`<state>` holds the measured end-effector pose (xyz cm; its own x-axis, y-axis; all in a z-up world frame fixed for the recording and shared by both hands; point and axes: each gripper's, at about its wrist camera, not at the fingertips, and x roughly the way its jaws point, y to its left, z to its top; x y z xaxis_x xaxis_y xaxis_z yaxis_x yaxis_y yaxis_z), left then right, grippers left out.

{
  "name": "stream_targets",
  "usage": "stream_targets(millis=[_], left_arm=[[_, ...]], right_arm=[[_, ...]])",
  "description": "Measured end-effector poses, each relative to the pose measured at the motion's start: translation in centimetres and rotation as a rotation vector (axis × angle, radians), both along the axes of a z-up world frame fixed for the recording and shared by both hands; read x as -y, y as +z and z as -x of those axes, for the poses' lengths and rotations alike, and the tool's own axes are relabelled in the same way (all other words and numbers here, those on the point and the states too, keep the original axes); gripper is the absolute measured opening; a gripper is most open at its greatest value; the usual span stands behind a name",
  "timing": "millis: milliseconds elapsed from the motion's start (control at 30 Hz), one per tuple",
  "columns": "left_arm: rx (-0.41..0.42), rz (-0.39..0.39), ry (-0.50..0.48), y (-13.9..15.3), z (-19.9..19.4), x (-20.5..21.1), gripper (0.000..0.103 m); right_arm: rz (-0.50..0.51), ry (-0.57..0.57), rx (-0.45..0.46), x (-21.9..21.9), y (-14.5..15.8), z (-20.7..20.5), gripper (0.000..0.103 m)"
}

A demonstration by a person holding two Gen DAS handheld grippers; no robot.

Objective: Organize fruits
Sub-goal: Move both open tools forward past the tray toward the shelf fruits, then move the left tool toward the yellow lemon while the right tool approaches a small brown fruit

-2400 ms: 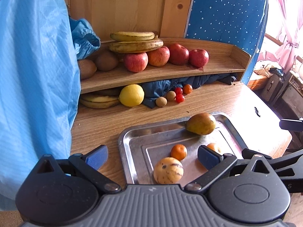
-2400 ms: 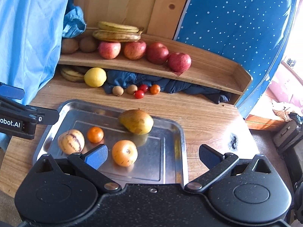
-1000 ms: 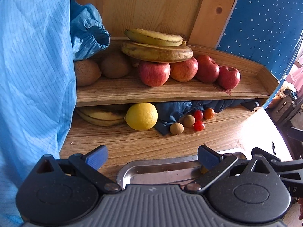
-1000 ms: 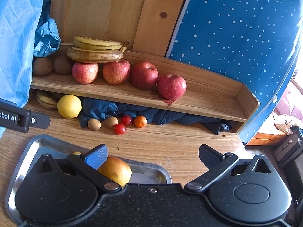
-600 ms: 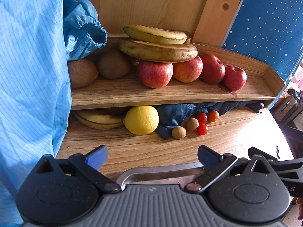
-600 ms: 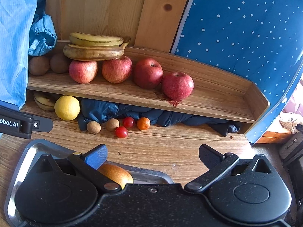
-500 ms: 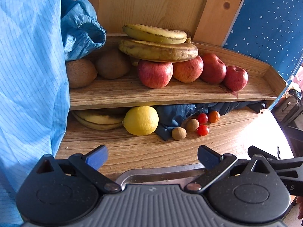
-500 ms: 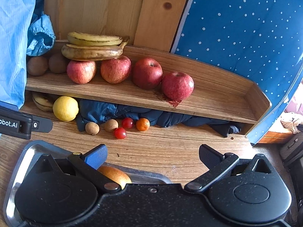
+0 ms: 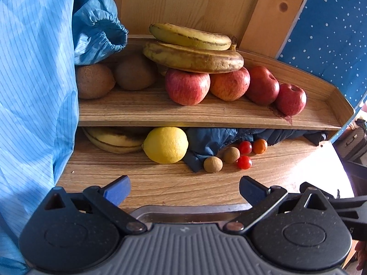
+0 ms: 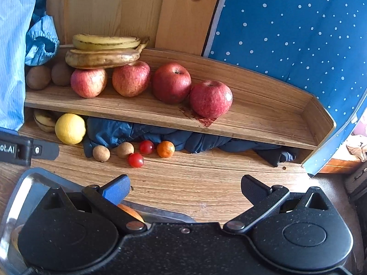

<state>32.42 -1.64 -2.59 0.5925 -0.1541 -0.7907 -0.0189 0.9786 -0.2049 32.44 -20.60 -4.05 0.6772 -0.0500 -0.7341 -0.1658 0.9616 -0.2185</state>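
Note:
A wooden shelf [image 9: 206, 114] [image 10: 263, 112] carries two kiwis [image 9: 94, 83], several red apples [image 9: 187, 86] [image 10: 209, 98] and two bananas [image 9: 192, 57] [image 10: 102, 58] stacked on the apples. Below it on the tabletop lie a lemon [image 9: 165, 144] [image 10: 70, 128], more bananas [image 9: 112, 140], two brown longans [image 9: 213, 164] [image 10: 101, 153], two cherry tomatoes [image 9: 244, 162] [image 10: 135, 160] and a small orange [image 9: 259, 146] [image 10: 165, 149]. My left gripper [image 9: 184, 189] is open and empty over the steel tray's far rim [image 9: 192, 209]. My right gripper [image 10: 184, 189] is open too, with an orange fruit [image 10: 130, 212] in the tray [image 10: 23, 188] behind its left finger.
A light blue sleeve [image 9: 34, 91] fills the left side and reaches the shelf's left end. Dark blue cloth [image 9: 211, 142] [image 10: 137, 135] is bunched under the shelf. A blue dotted panel [image 10: 298, 34] stands at the right, past the table's edge. The left gripper's body [image 10: 20, 149] shows in the right wrist view.
Both grippers have moved forward from over the tray toward the shelf, so the tray's fruits have dropped out of view. Both stayed open and empty.

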Motion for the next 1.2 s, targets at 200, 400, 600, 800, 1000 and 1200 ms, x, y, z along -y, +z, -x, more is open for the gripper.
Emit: stream_targets(millis=[200,400,600,800,1000,1200], left_arm=[[0.023,0.002,0.046,-0.1,-0.5,0.2,0.103],[0.062,-0.013,0.104,0.3,-0.7,0.4,0.103],[0.093,-0.033,0.111,0.9,-0.4,1.0,0.103],[0.054,-0.054,0.118,0.3,-0.1,1.6,0.103],[0.010,-0.091,0.147,-0.8,-0.4,1.5,0.103],[-0.035,-0.107,0.169,-1.4,-1.7,1.1,0.103]], right_arm=[[0.017,0.041,-0.005,0.8,0.1,-0.8,0.102],[0.011,0.074,0.012,1.4,-0.1,-1.4,0.102],[-0.039,0.069,0.007,2.5,-1.0,-2.1,0.102],[-0.063,0.070,0.018,3.4,-2.0,-2.4,0.102],[-0.002,0.170,0.042,2.8,-3.0,-1.7,0.102],[-0.037,0.254,0.001,1.5,-4.0,-2.1,0.102]])
